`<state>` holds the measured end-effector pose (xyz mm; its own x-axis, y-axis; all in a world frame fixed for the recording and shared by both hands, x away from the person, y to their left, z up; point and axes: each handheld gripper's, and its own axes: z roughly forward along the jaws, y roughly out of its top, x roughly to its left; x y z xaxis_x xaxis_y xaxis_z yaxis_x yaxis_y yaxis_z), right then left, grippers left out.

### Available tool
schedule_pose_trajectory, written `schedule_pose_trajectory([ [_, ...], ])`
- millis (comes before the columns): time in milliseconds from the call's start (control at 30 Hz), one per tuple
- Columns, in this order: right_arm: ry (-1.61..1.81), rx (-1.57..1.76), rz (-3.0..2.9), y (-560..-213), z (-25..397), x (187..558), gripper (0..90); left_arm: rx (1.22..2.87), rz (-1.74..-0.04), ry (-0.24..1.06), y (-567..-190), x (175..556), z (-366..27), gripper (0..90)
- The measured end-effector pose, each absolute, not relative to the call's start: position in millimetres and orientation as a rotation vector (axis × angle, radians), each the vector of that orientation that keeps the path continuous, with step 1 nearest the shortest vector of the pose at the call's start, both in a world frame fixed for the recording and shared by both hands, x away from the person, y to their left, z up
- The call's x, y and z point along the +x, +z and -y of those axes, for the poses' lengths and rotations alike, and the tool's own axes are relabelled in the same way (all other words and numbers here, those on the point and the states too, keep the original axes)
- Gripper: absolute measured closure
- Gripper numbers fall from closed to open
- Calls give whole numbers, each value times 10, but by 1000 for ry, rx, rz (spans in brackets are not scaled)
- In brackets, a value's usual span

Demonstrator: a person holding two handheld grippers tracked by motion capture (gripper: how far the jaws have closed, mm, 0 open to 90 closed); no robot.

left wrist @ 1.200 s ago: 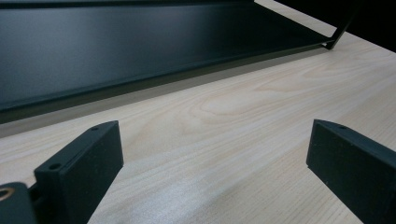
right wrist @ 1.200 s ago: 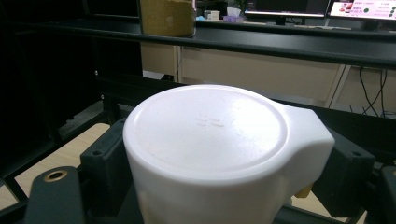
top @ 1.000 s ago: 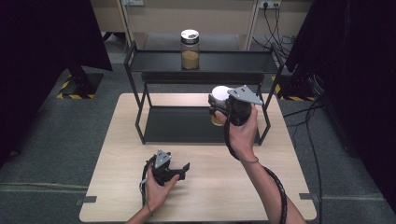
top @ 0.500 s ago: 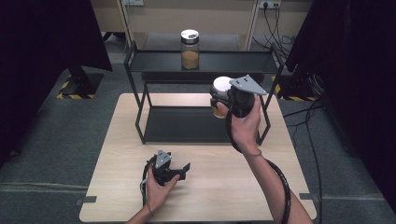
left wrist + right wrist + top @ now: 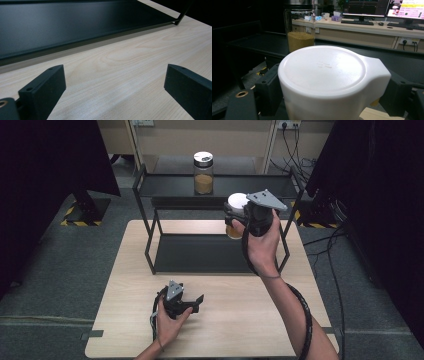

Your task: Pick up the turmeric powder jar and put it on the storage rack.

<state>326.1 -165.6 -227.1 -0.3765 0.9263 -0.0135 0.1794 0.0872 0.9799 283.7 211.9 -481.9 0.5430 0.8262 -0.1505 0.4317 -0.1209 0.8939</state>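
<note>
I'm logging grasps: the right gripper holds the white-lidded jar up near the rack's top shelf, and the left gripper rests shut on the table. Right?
Not quite: the left gripper rests on the table open, its jaws wide apart in the left gripper view. The right gripper does hold the white-lidded jar.

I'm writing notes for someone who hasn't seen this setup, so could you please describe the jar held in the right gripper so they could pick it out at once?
Start at the black two-tier rack at the back of the wooden table. Near its right end, above the lower shelf, the right gripper clamps a white-lidded jar with amber contents. Unlike the glass jar standing on the top shelf, it has a plain white lid and is held in the air.
</note>
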Motion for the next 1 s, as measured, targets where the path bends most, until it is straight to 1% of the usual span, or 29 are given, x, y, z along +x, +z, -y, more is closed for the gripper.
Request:
schedule_pose_trajectory([
  [633, 1350, 1119, -1662, -2112, 1605, 3393, 200, 1744, -1053, 470, -4823, 2845, -2124, 31],
  [1000, 1341, 1117, -1660, -1945, 1570, 3437, 200, 1740, -1055, 468, -4825, 2843, -2126, 31],
])
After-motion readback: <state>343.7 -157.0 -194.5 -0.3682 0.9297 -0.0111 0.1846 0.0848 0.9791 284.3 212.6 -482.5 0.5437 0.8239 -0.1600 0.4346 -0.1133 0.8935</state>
